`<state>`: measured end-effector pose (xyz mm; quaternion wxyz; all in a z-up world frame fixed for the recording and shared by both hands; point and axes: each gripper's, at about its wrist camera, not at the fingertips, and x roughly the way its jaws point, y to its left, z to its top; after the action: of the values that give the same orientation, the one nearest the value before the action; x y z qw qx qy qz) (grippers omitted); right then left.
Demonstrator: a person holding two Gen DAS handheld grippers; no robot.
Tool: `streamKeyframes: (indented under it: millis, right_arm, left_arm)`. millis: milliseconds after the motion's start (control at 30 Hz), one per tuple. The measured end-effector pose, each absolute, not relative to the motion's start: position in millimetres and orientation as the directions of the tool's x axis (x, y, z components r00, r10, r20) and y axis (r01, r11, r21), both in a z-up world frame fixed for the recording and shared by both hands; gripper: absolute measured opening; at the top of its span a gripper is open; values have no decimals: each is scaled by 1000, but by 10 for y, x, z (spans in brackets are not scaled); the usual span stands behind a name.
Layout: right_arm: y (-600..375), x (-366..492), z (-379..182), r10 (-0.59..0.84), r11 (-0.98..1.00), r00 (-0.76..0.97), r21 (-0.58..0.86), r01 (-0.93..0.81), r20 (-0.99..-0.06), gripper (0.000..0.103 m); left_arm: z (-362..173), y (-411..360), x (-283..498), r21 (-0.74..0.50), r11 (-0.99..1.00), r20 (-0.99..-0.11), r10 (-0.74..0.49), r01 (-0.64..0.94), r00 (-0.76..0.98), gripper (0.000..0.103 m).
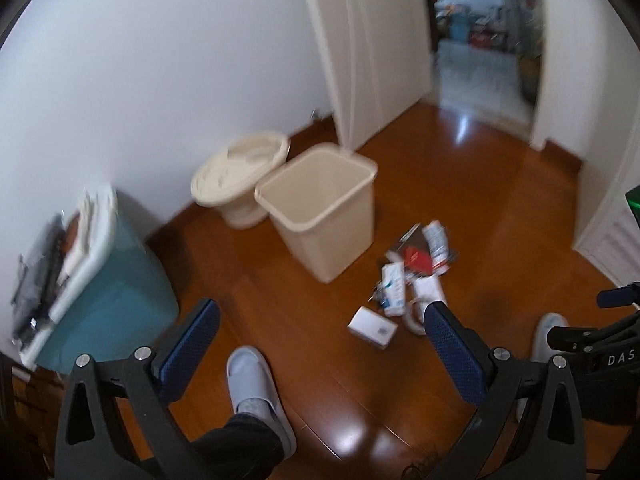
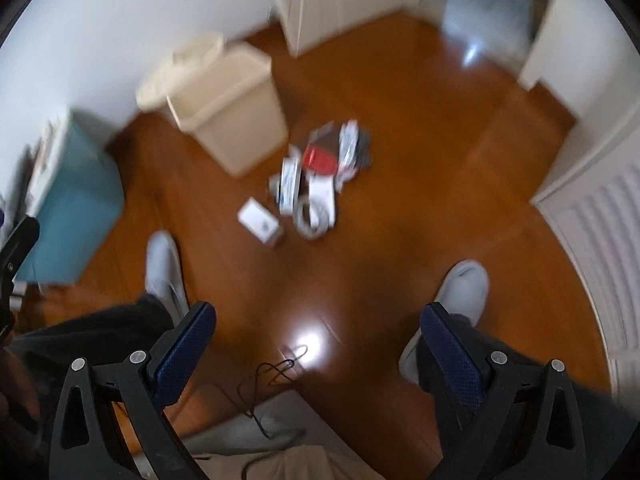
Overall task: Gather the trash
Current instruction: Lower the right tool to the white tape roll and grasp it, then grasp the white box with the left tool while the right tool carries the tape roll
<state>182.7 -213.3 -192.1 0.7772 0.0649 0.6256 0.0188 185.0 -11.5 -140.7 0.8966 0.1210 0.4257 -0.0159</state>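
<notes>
Trash [image 1: 412, 276] is lying in a pile on the floor [image 1: 500, 208] beside the bin [image 1: 320, 208] in the left view; the bin is showing empty inside, lid [image 1: 240, 168] sitting behind it. Left gripper [image 1: 320, 344] is hanging wide, holding nothing.

Right view: trash [image 2: 316, 176] is lying well ahead; right gripper [image 2: 320, 344] is also spread, empty. Judging: collecting not yet begun.

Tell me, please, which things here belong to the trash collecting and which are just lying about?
For the job:
- bin, open and empty
- trash pile on the floor
- white box beside the pile
- left gripper, open
- right gripper, open

Just about:
- lid behind the bin
- blue cabinet
- cable
</notes>
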Motion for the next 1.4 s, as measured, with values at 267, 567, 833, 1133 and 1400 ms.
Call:
streamKeyframes:
  millis: [267, 567, 833, 1133, 1400]
  right_arm:
    - [-1918, 3104, -3620, 105, 991, 99, 96, -92, -990, 94]
    - [-1771, 3736, -5022, 154, 953, 50, 135, -271, -987, 90]
    - [-1719, 3893, -5521, 81, 943, 58, 58, -327, -995, 56]
    - [-1632, 3937, -5645, 58, 923, 57, 32, -383, -997, 23]
    - [-1731, 3936, -5309, 94, 876, 69, 50, -480, -993, 22]
  left_arm:
    - [-3071, 157, 2542, 70, 991, -905, 112, -117, 411, 103]
    - [-4250, 32, 2725, 81, 981, -958, 125, -175, 257, 103]
    - [-4442, 39, 2793, 71, 983, -964, 111, -170, 241, 103]
    - [-4541, 80, 2844, 45, 982, -972, 85, -182, 219, 103]
    - [-4848, -23, 3023, -121, 941, -985, -74, -315, 157, 103]
